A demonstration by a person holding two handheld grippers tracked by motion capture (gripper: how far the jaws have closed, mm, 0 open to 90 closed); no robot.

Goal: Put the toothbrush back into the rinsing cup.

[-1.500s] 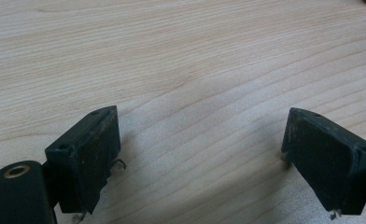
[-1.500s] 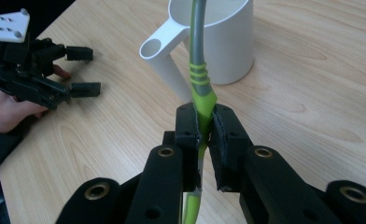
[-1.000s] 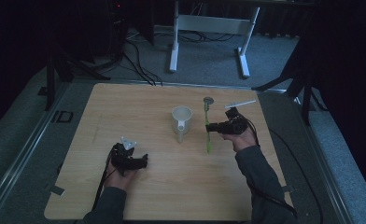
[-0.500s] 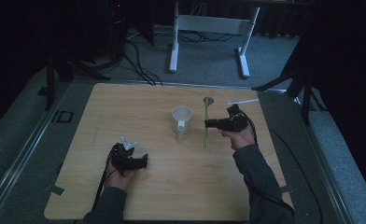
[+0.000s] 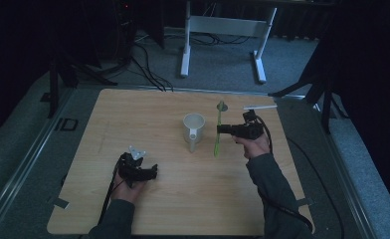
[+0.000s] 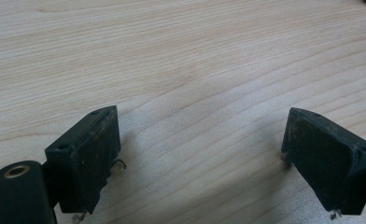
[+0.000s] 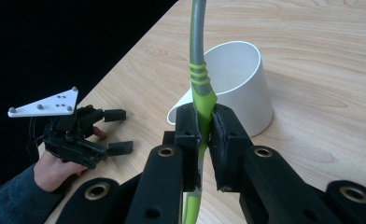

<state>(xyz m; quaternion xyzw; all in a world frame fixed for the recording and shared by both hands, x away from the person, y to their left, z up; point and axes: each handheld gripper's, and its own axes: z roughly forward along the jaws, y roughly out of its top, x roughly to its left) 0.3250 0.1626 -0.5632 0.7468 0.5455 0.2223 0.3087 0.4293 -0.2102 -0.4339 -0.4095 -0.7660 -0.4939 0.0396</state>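
Green-handled spoon [image 7: 200, 100] sits clamped between the jaws of the right gripper [image 7: 204, 126], which press on its green grip from both sides. Its grey stem curves up and away past the rim of a white mug [image 7: 239, 84]. In the high view the spoon [image 5: 217, 135] hangs across the front of the right gripper [image 5: 222, 129], with its round bowl at the far end and the green handle pointing back toward the person. It is lifted off the wooden table [image 5: 133, 114], just right of the white mug [image 5: 193, 127], which stands upright near the table's middle with its handle facing the person.

Left gripper [image 5: 150, 172] lies low on the near-left part of the table, held in the person's left hand [image 5: 128, 186], well apart from the mug and spoon. Its jaws stand wide open with bare wood between them in the left gripper view [image 6: 195, 158], holding nothing. A thin white stick-like object [image 5: 259, 106] lies near the far right edge of the table, beyond the right hand [image 5: 255, 147].
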